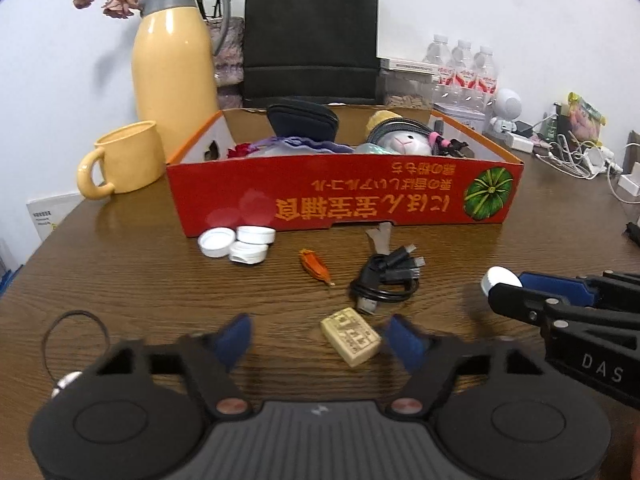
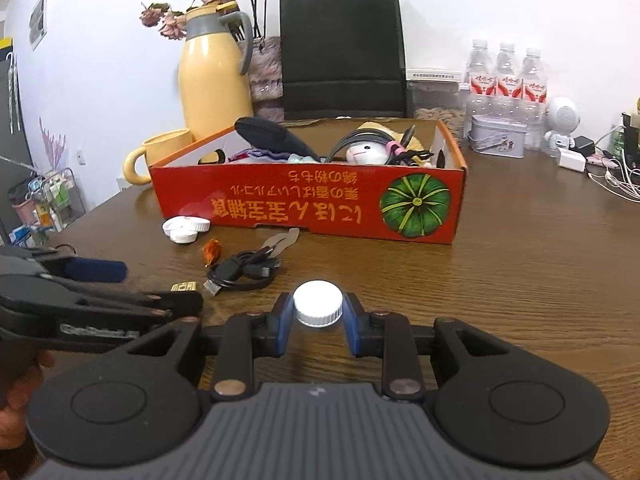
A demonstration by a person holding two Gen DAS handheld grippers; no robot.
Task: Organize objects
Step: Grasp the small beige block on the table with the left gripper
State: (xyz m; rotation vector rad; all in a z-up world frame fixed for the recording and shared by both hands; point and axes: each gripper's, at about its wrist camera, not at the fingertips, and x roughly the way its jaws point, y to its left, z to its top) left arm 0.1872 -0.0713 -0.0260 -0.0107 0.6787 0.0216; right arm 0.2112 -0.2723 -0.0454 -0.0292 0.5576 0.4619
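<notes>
My right gripper [image 2: 318, 314] is shut on a white bottle cap [image 2: 318, 307] and holds it above the table; the cap also shows in the left wrist view [image 1: 500, 278]. My left gripper [image 1: 322, 336] is open, its blue pads either side of a small tan block [image 1: 351, 336] on the table. A red cardboard box [image 1: 344, 200] holding several items stands beyond. In front of it lie three white caps [image 1: 236, 242], an orange scrap [image 1: 316, 267] and a coiled black USB cable [image 1: 386, 280].
A yellow thermos jug [image 1: 174, 64] and yellow mug [image 1: 120, 160] stand left of the box. A black paper bag [image 1: 311, 36] stands behind it. Water bottles [image 1: 464, 68], chargers and white cables [image 1: 572, 156] sit at the back right. A thin black ring [image 1: 74, 336] lies near left.
</notes>
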